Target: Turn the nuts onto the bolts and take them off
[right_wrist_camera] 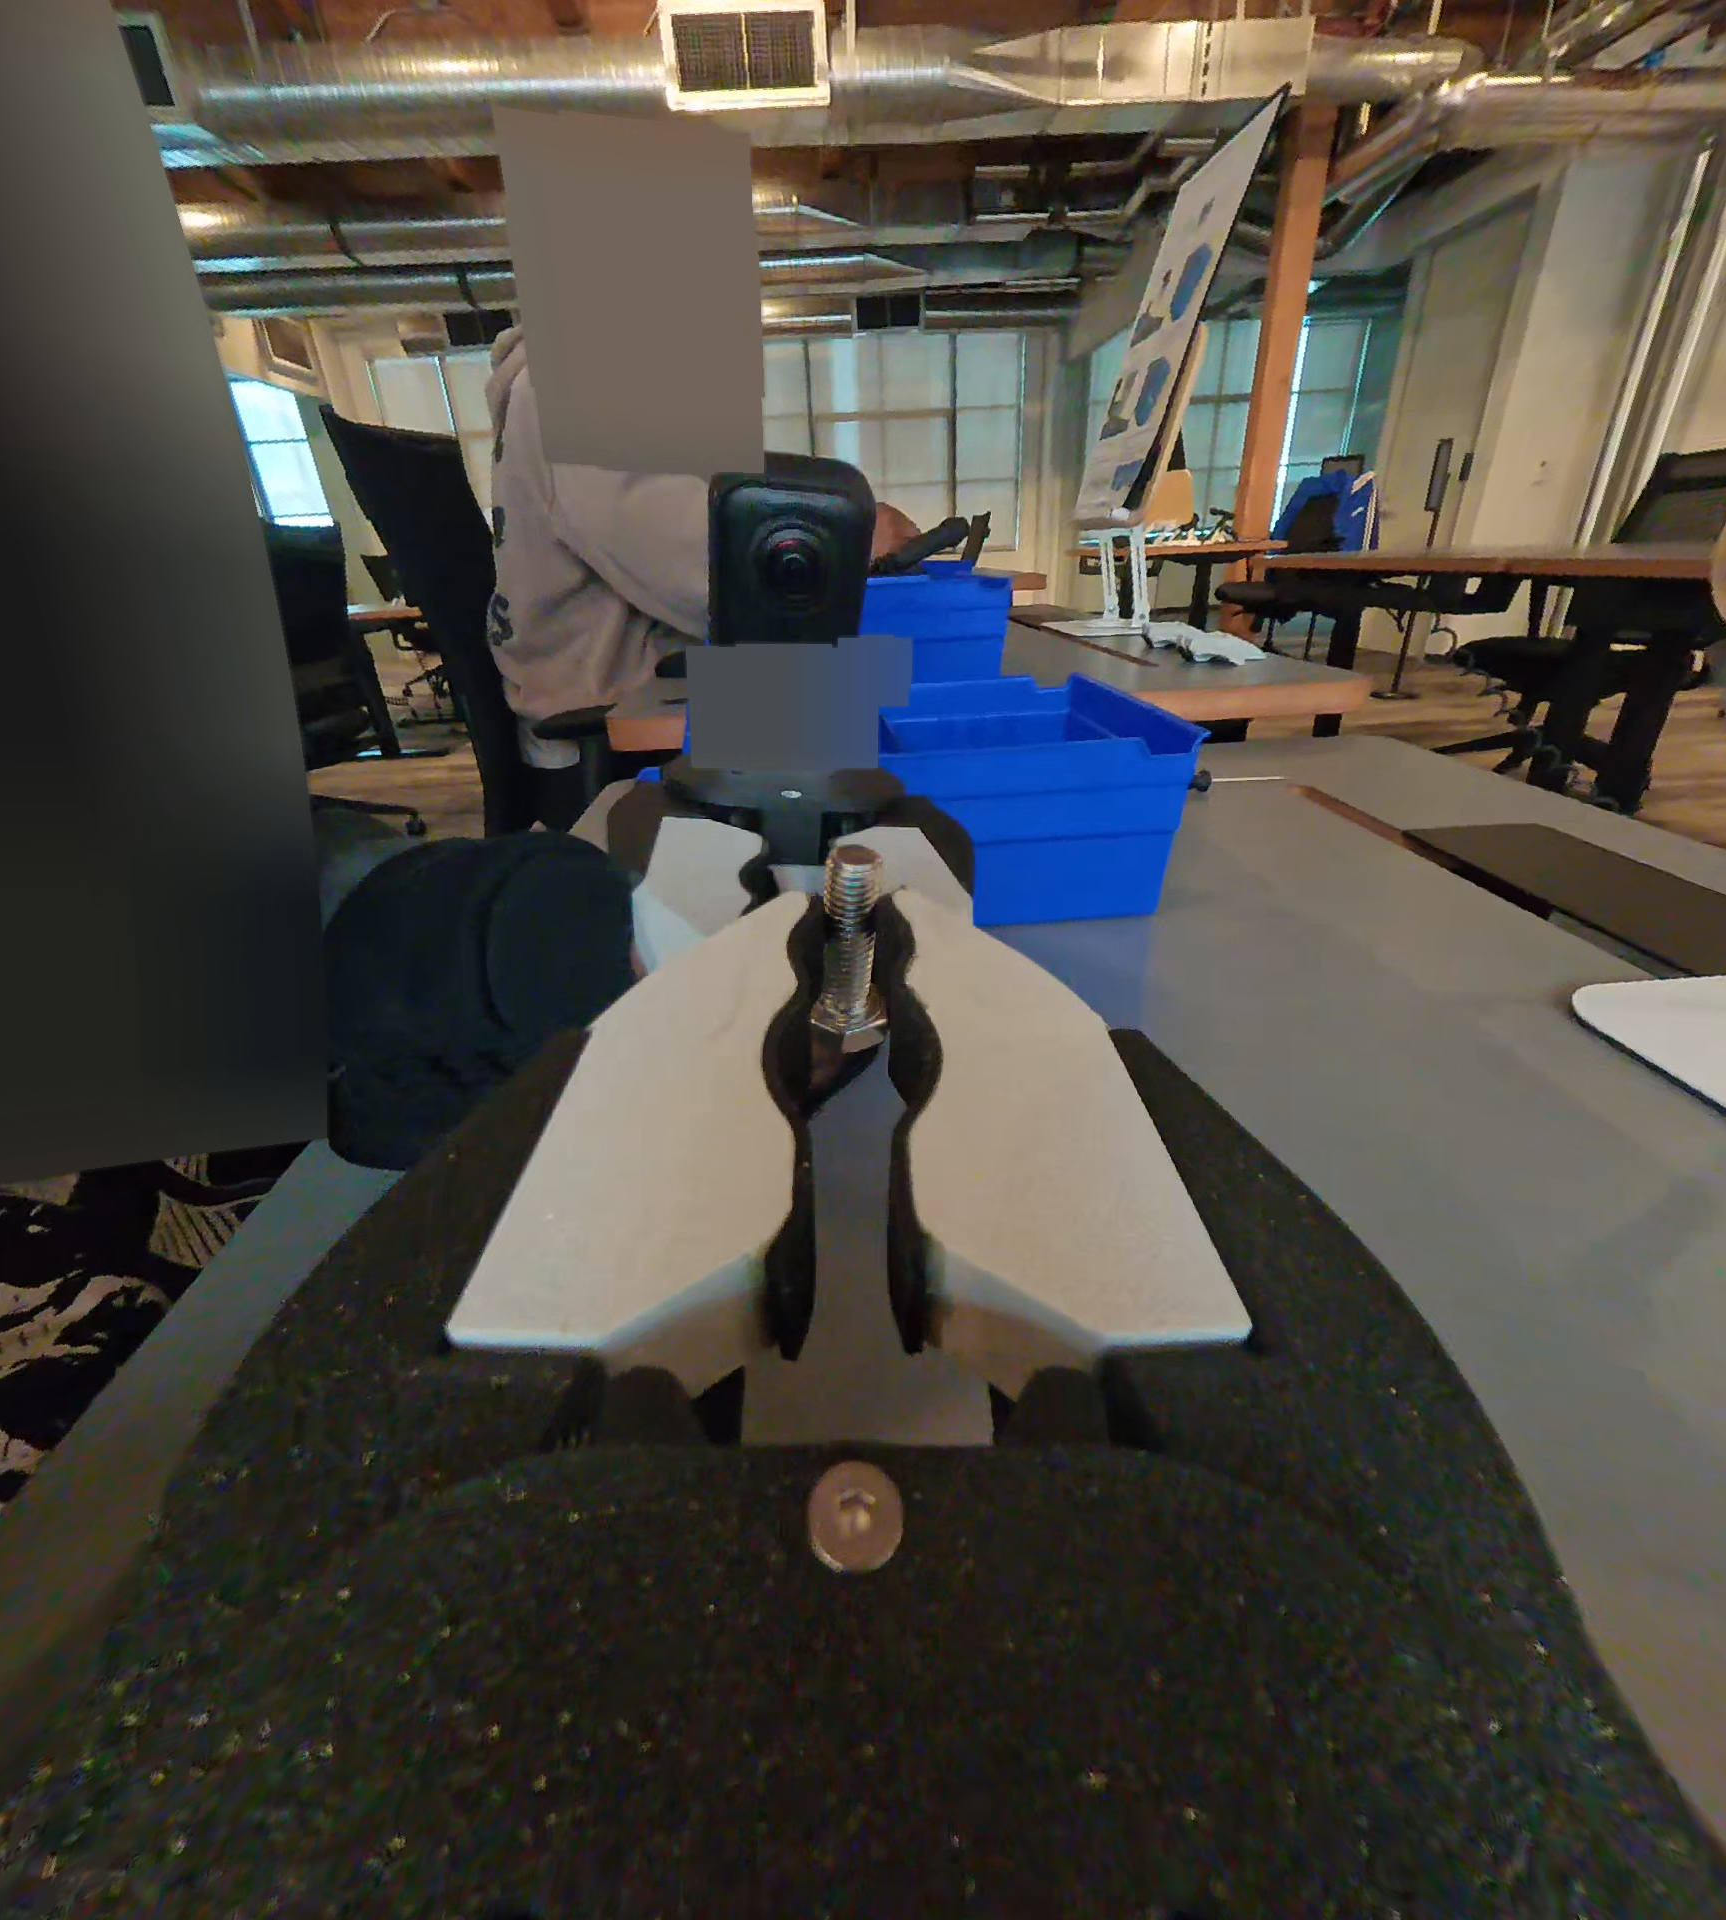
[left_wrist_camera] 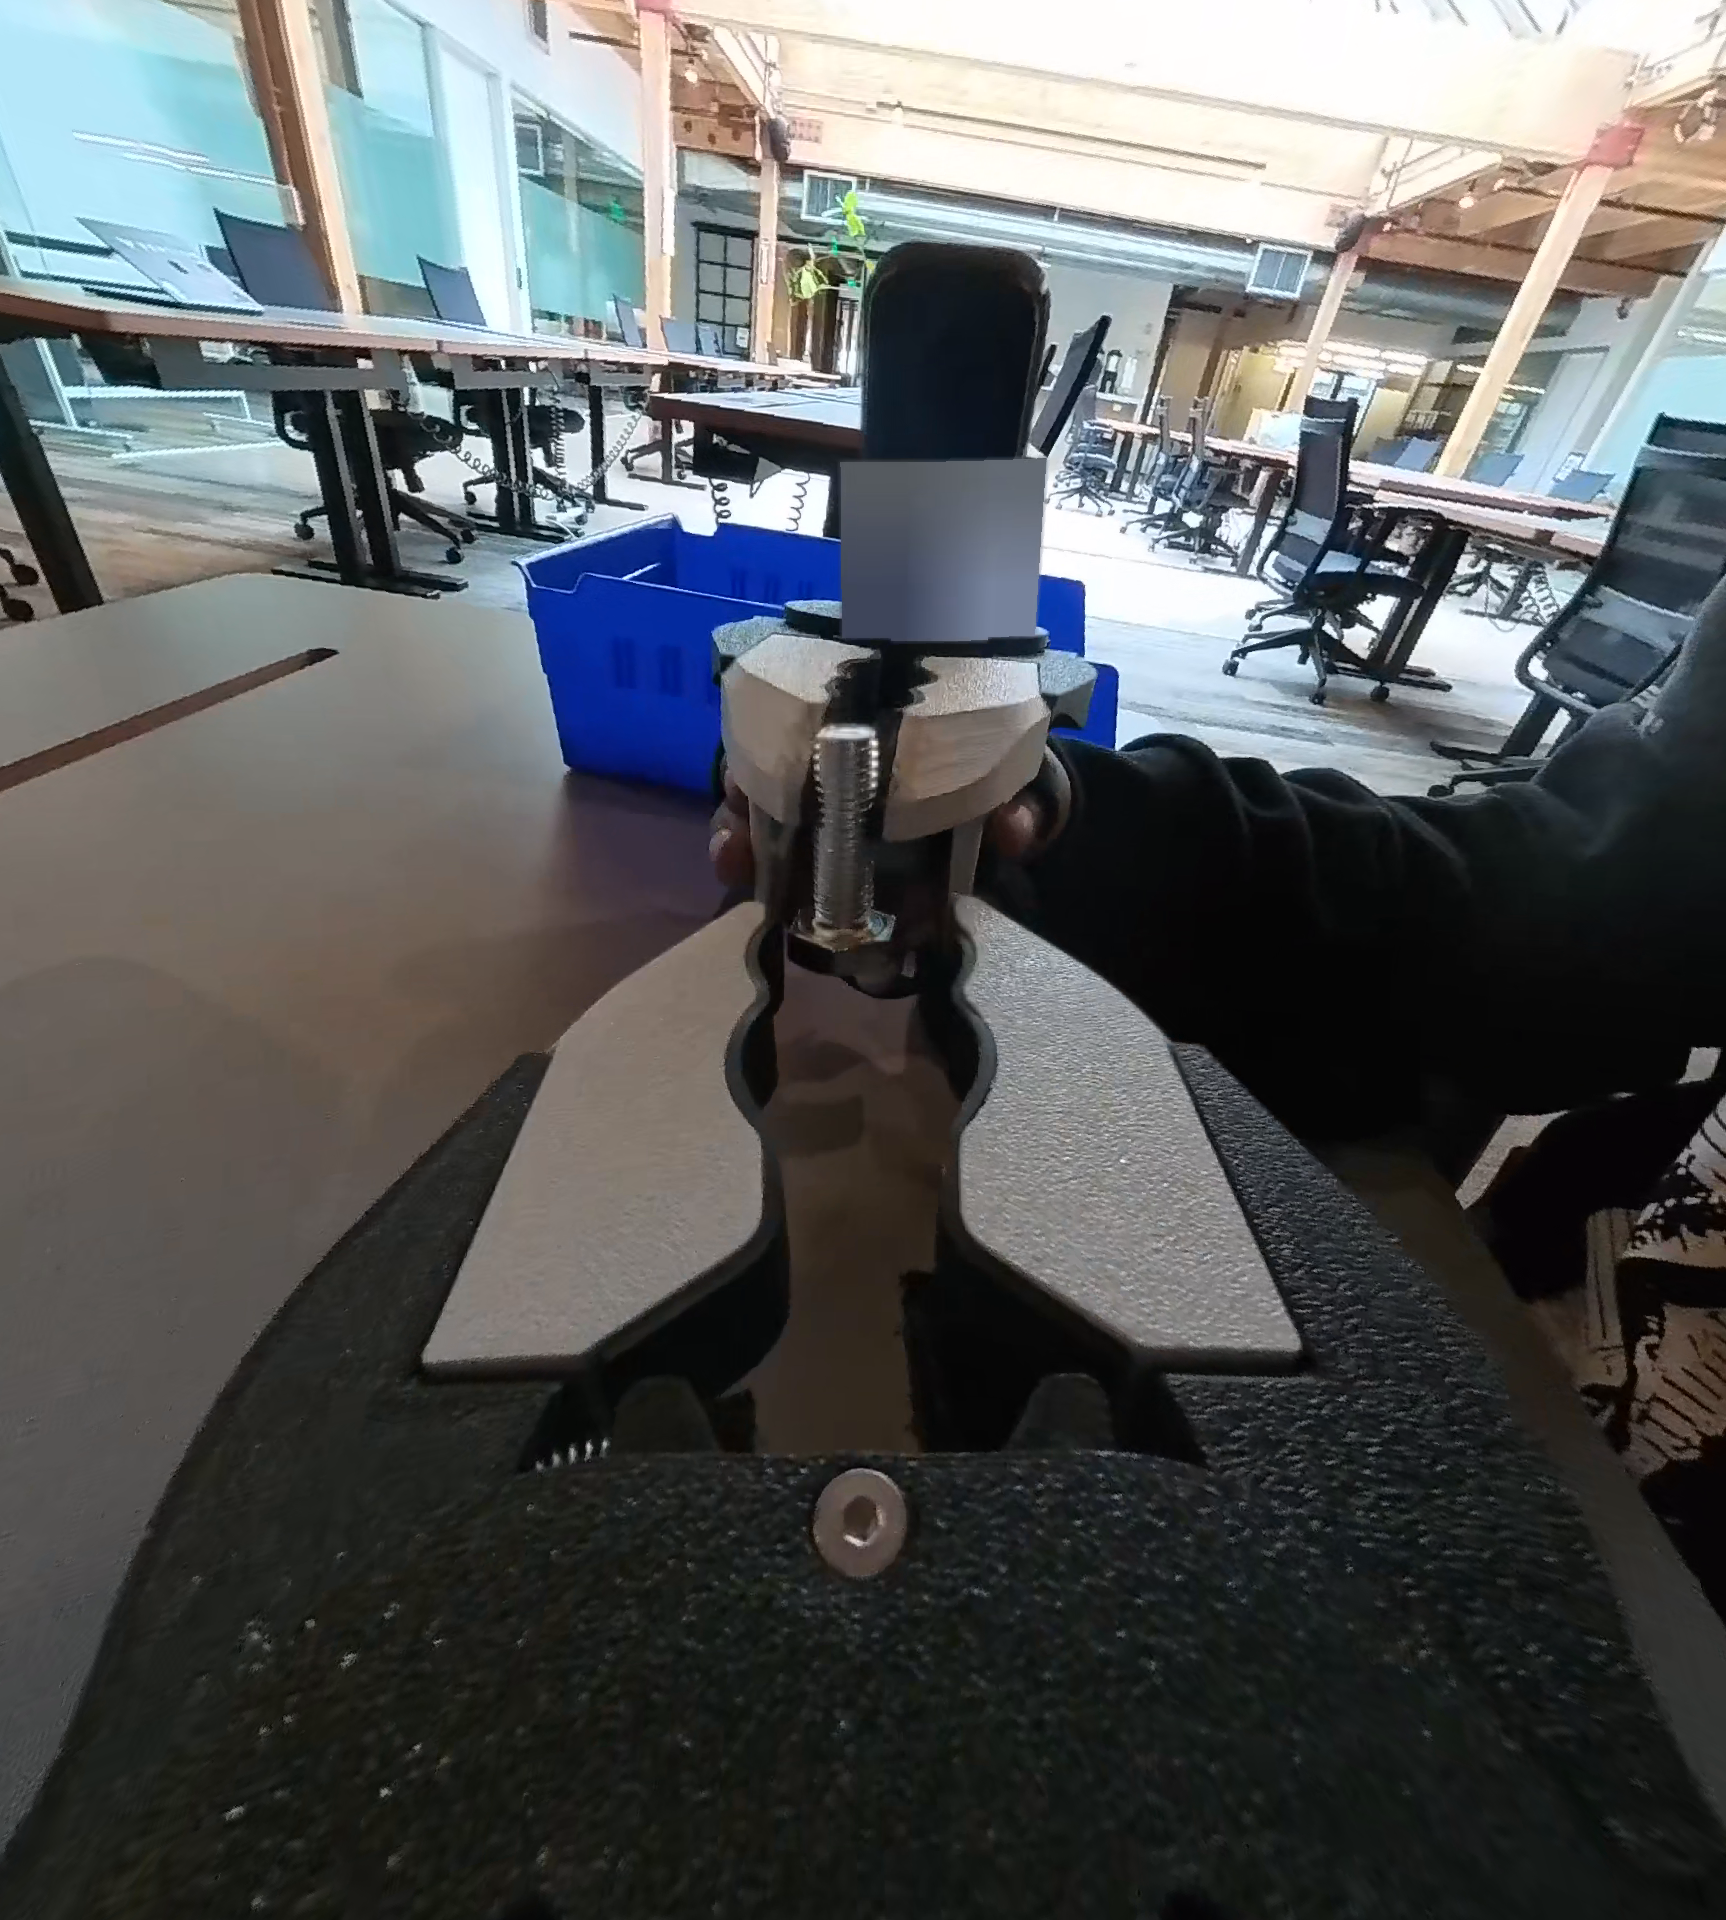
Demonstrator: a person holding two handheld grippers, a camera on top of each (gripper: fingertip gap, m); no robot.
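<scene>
With the bolt (right_wrist_camera: 846, 951) upright, its head pinched in the left hand-held gripper (left_wrist_camera: 851, 961), the right hand-held gripper (right_wrist_camera: 851, 904), closed around the shaft, should stay square to the bolt

A silver bolt (left_wrist_camera: 843, 831) stood upright, its hex head clamped at the tips of the left gripper (left_wrist_camera: 854, 951), facing the right gripper (left_wrist_camera: 890, 717) above a grey tabletop (left_wrist_camera: 267, 883), a blue bin (left_wrist_camera: 620, 644) behind.
</scene>
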